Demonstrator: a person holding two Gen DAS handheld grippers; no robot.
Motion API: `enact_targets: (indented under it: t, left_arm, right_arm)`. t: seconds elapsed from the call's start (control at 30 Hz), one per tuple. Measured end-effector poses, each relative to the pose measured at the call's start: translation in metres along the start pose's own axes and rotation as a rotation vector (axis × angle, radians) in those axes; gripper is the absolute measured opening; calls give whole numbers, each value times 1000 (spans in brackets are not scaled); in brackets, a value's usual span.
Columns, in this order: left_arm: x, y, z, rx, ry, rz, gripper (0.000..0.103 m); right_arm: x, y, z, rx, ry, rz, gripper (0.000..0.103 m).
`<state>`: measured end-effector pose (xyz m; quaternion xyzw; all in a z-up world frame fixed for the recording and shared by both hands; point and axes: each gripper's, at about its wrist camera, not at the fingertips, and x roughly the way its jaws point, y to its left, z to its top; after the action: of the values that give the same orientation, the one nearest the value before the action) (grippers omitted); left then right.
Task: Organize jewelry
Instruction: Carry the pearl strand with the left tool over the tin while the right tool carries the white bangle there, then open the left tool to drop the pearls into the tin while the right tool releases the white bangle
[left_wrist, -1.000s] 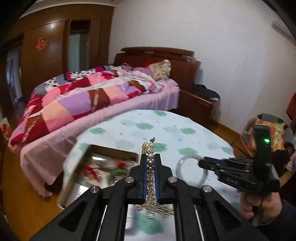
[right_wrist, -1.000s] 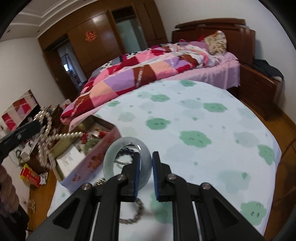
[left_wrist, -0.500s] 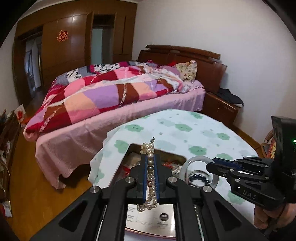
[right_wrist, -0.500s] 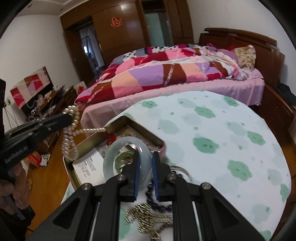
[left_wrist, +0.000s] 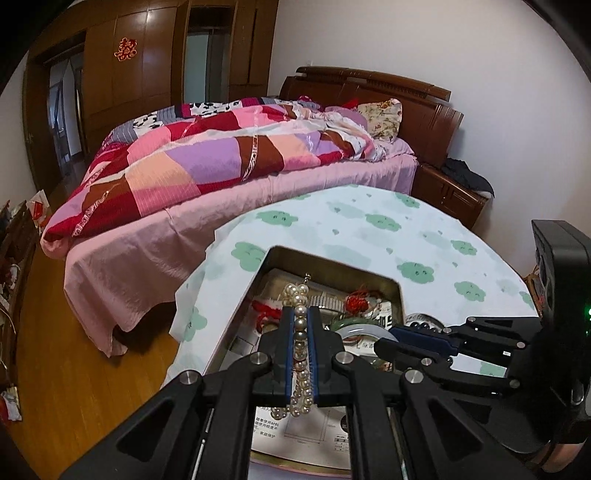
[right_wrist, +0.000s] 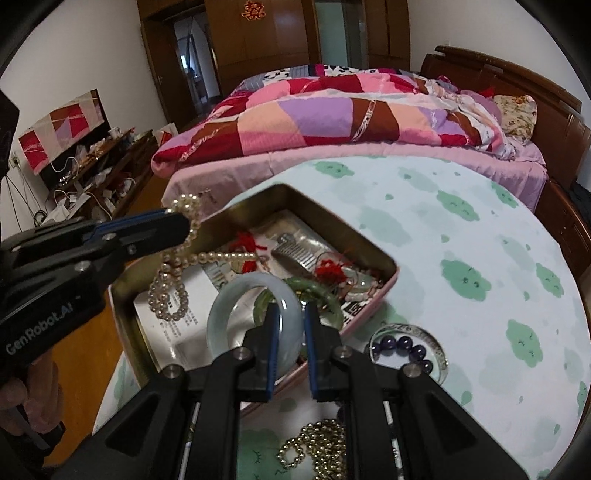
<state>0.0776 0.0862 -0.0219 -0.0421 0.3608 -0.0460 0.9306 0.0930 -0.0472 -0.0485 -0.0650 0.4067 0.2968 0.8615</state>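
Note:
My left gripper (left_wrist: 302, 321) is shut on a pearl necklace (left_wrist: 300, 334) and holds it over the open metal tin (left_wrist: 334, 260). In the right wrist view the pearls (right_wrist: 173, 271) hang from the left gripper (right_wrist: 184, 221) into the tin (right_wrist: 373, 254). My right gripper (right_wrist: 290, 317) is shut on a pale jade bangle (right_wrist: 225, 314), held over the tin's near edge. It also shows in the left wrist view (left_wrist: 397, 338). In the tin lie a green bangle (right_wrist: 328, 295), a silver comb (right_wrist: 295, 253), red cords and papers.
The tin stands on a round table with a white cloth with green clouds (right_wrist: 461, 229). A clear bangle with dark blue beads (right_wrist: 410, 347) and a gold bead chain (right_wrist: 317, 450) lie on the cloth near me. A bed (left_wrist: 221, 155) stands behind the table.
Both grippers have moved forward over the tin with their jewelry still held. The pearls now hang down inside the tin and the pale bangle is above its near edge.

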Motion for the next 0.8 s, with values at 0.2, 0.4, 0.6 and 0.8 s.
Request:
enact_targets:
  t: [0.2, 0.4, 0.6, 0.8]
  left_arm:
    - [11, 2, -4, -3, 26, 0, 6]
    - [18, 7, -8, -14, 39, 8, 6]
    - [20, 13, -6, -37, 33, 19, 6]
    - [20, 16, -6, -53, 41, 11, 29]
  right_arm:
    - [3, 0, 0, -1, 6, -5, 17]
    - [5, 2, 0, -7, 5, -9, 17]
    - [6, 4, 2, -12, 7, -1, 17]
    - [6, 6, 2, -27, -1, 27, 21]
